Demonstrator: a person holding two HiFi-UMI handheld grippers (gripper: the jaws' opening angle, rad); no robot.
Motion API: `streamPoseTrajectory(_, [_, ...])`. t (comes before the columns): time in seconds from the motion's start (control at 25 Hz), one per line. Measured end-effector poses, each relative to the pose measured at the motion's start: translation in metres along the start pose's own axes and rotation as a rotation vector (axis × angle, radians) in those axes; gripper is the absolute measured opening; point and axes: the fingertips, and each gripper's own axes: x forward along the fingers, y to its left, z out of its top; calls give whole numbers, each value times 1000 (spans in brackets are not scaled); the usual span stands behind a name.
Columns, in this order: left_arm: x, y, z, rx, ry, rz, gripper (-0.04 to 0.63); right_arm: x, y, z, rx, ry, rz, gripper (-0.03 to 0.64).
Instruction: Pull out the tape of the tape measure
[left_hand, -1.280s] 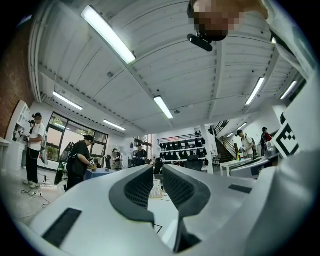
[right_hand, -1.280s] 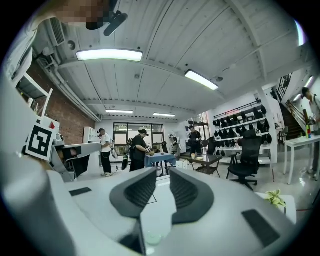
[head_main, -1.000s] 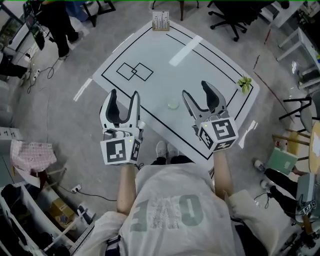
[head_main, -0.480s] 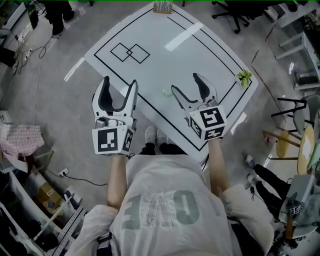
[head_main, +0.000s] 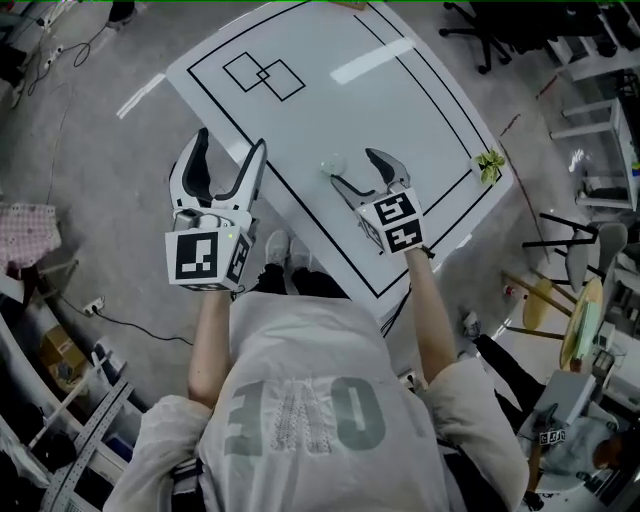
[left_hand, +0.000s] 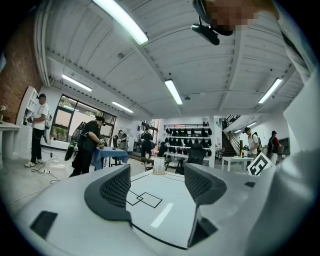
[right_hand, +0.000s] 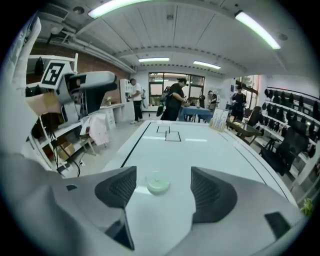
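Note:
The tape measure (head_main: 332, 163) is a small round pale-green case lying on the white table (head_main: 420, 110) near its front edge. My right gripper (head_main: 356, 168) points down at the table just behind it. In the right gripper view the tape measure (right_hand: 158, 183) lies a little beyond the right gripper (right_hand: 164, 189). Its jaws have just been opening and are open, touching nothing. My left gripper (head_main: 232, 142) hovers level off the table's left front edge. Its jaws have also just been opening, and nothing is between its fingers (left_hand: 116, 192).
Black lines frame the table, with two overlapping squares (head_main: 264, 74) drawn at the far left. A small card stand (left_hand: 159, 165) sits at the far end and a green sprig (head_main: 489, 163) at the right edge. Several people, tables and chairs fill the room beyond.
Both grippers have sunk, the right one farther, tipping down and closing in on the tape measure. Both pairs of jaws stand wider apart than before.

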Motion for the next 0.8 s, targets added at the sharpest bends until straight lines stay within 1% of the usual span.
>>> streamPoseTrajectory(0.2, [-2, 8, -14, -11, 34, 36, 313, 25, 7, -31, -45, 134, 102, 325])
streamPoseTrajectory(0.28, [-2, 11, -19, -15, 44, 46, 313, 33, 7, -35, -62, 164, 117, 325])
streamPoseTrajectory(0.44, [0, 18, -29, 5, 76, 62, 313, 49, 5, -30, -95, 181, 124, 324])
streamPoseTrajectory(0.56, [-2, 21, -41, 7, 112, 76, 313, 55, 12, -36, -127, 216, 166, 324])
streamPoseTrajectory(0.68, [-2, 26, -45, 6, 124, 86, 313, 57, 14, -39, -123, 224, 196, 318])
streamPoseTrajectory(0.72, [-2, 28, -46, 6, 128, 88, 313, 57, 14, -39, -115, 223, 206, 312])
streamPoseTrajectory(0.8, [-3, 30, -48, 6, 139, 87, 313, 57, 16, -38, -99, 222, 222, 273])
